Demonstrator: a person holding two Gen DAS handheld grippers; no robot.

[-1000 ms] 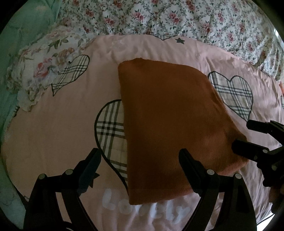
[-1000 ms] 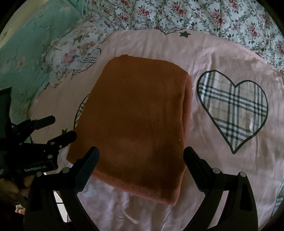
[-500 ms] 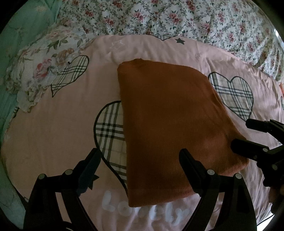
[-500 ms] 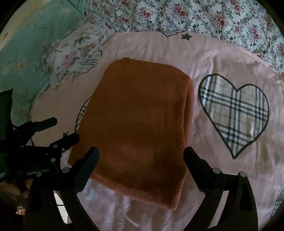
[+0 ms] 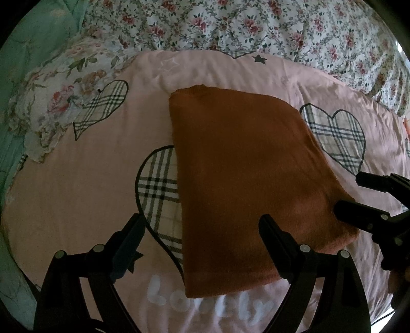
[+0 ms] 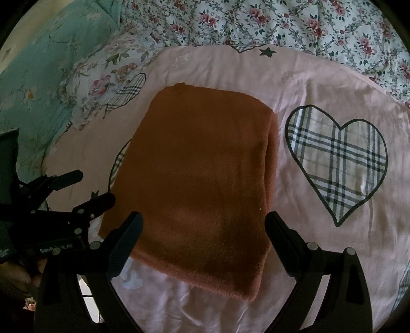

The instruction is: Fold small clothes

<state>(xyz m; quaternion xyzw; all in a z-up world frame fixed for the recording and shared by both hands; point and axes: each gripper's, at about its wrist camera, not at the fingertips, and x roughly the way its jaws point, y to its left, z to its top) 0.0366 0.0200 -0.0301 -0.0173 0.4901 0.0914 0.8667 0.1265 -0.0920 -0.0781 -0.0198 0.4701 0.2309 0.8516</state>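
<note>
Rust-orange knit garment [image 5: 246,184] lies folded into a neat rectangle on the pink sheet [image 5: 89,179], approx. in the middle of it. It covers part of one plaid heart [image 5: 159,194] on its left side; a second plaid heart [image 6: 338,158] sits clear of it on the right, just beside the folded edge. White "Lovely" lettering [image 5: 210,304] shows on the sheet right at the near hem.

Left gripper [image 5: 202,233] hangs over the near-left part of the garment, jaws wide, nothing btwn them: one finger is over the sheet, the other over the cloth. Right gripper [image 6: 205,228] is likewise spread wide and empty, w/ both fingers straddling the near end of the fold. Whether either one touches the fabric, can't tell.

Each gripper shows in the other's view, at the garment's near corners. Floral bedding [image 5: 243,23] runs along the far side, a floral pillow [image 6: 107,76] at far left, w/ teal fabric [image 6: 43,56] beyond that.
</note>
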